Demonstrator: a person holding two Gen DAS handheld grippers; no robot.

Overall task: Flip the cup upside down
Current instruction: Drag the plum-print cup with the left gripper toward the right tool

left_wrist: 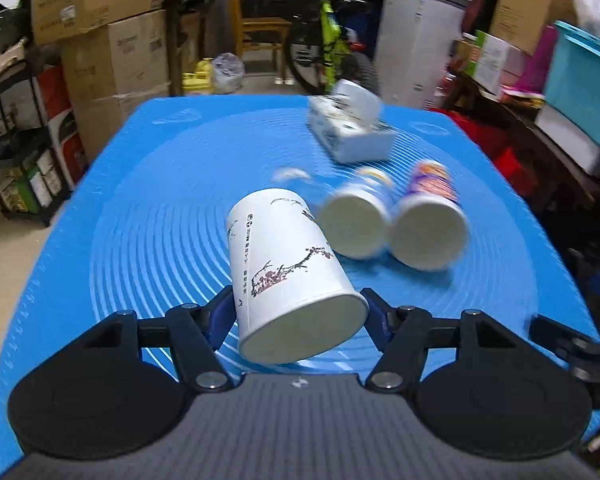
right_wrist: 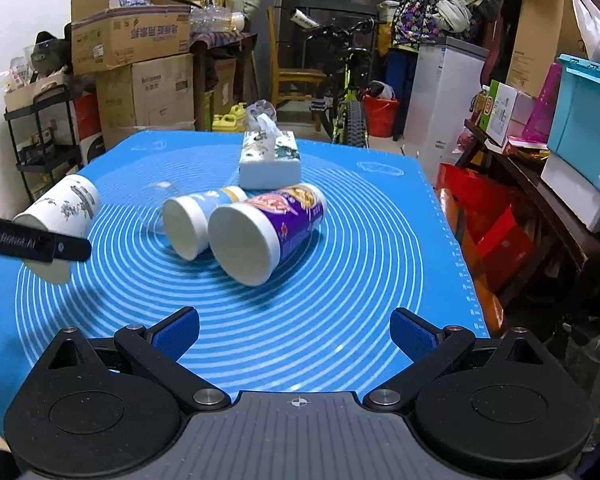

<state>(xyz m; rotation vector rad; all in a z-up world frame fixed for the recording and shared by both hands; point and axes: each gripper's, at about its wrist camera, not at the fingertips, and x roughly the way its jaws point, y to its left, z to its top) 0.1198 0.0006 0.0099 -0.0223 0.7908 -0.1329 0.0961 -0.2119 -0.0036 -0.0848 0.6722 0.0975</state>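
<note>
My left gripper [left_wrist: 298, 320] is shut on a white paper cup with a plum-branch print [left_wrist: 288, 268]. The cup is held tilted above the blue mat [left_wrist: 140, 240], its rim end toward the camera. In the right wrist view the same cup [right_wrist: 64, 206] shows at the far left, behind the left gripper's black finger [right_wrist: 36, 244]. Two more cups lie on their sides on the mat: a white and light-blue one [right_wrist: 192, 220] and a purple one [right_wrist: 268, 228]. My right gripper [right_wrist: 296, 334] is open and empty, low over the mat in front of them.
A tissue box [right_wrist: 270, 160] stands on the mat behind the lying cups. Cardboard boxes [right_wrist: 132, 64] and a black shelf [right_wrist: 40, 136] are at the left. A bicycle [right_wrist: 348, 92] is behind the table. A side table with boxes [right_wrist: 540, 128] is at the right.
</note>
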